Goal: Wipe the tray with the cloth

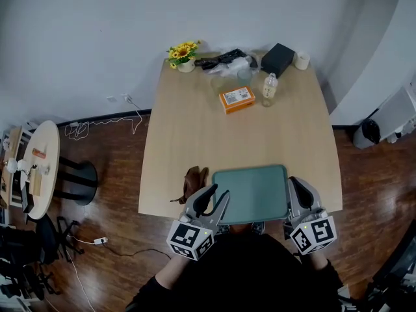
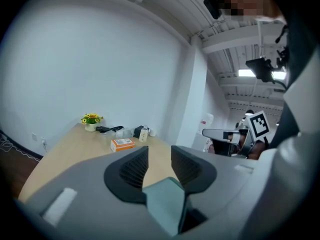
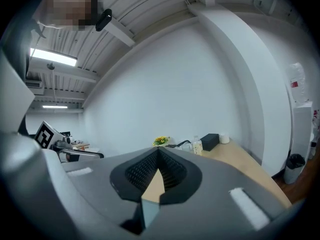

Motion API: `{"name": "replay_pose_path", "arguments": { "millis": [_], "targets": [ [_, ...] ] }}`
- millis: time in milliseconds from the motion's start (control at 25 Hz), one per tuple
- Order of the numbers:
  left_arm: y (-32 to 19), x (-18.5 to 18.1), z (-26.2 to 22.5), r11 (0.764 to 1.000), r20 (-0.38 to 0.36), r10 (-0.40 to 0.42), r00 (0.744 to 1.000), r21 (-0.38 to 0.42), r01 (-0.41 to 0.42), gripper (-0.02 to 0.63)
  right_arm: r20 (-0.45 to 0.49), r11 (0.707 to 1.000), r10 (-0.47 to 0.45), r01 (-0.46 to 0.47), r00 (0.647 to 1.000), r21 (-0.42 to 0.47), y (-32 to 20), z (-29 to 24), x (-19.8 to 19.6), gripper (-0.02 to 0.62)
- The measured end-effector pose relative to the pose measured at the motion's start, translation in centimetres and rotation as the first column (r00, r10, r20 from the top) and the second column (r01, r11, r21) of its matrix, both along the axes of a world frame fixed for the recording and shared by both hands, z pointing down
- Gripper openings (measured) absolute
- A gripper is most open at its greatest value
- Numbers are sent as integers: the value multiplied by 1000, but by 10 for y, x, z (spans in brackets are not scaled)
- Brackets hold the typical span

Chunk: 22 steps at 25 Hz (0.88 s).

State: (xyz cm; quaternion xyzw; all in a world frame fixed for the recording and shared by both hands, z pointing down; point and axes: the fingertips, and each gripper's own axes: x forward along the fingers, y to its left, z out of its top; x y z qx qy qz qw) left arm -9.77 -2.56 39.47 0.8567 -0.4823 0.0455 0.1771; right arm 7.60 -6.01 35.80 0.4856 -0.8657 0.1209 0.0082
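Step in hand is not settled: the brown cloth point(image 1: 194, 179) lies crumpled on the surface point(image 1: 195, 122) just beside the left edge of the teal tray point(image 1: 250, 192), in neither gripper; this fits a cloth awaiting pick-up or one laid down after wiping. Left gripper point(image 1: 219, 192) hangs at the tray's near left corner, jaws narrowly apart, nothing between them; right gripper point(image 1: 296, 182) sits at the tray's right edge, jaws closed tip to tip, nothing visibly pinched.

Light was bright and even, from ceiling strip lights point(image 3: 52, 57); shadows were soft. Gripper views had heavy fisheye warp and black vignetted corners. Head view was sharp, tray point(image 1: 250, 194) evenly lit.
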Motion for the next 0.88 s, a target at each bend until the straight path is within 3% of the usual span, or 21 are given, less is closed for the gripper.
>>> {"name": "replay_pose_path", "arguments": {
  "millis": [880],
  "targets": [
    [3, 7, 6, 999, 5, 20, 1000, -25, -19, 117, -10, 1000, -3, 3, 1000, -17, 3, 7, -1, 0]
  ]
}}
